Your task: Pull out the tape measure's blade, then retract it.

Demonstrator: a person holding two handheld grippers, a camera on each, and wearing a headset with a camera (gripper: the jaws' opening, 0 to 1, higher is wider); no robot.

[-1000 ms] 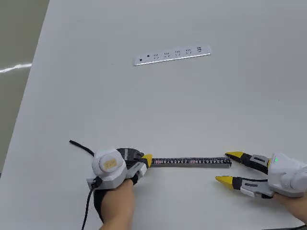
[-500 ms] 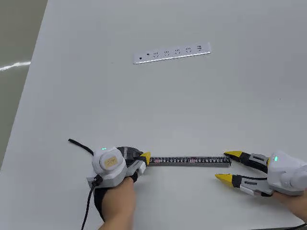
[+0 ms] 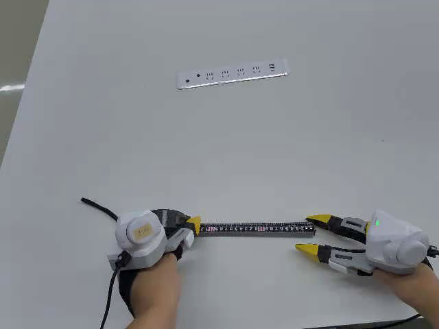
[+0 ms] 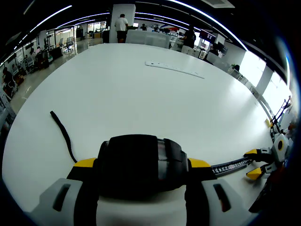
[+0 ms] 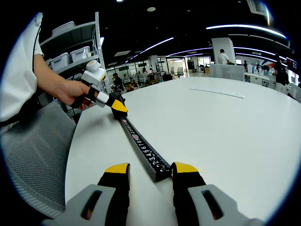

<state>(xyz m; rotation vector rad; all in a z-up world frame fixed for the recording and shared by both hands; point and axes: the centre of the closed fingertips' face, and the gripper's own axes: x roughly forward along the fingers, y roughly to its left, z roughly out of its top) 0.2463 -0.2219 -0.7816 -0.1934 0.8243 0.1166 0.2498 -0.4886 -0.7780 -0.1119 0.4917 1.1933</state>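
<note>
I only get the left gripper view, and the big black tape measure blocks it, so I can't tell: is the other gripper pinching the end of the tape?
Observer: No. The right gripper has its jaws open, one on each side of the blade's end, not pinching it.
Operator: Is the tape up in the air?
Observer: No. The head view shows the blade lying straight on the white table, from the tape measure to that gripper.
Operator: Who holds my gripper?
Observer: A hand grips the left gripper from behind.
</note>
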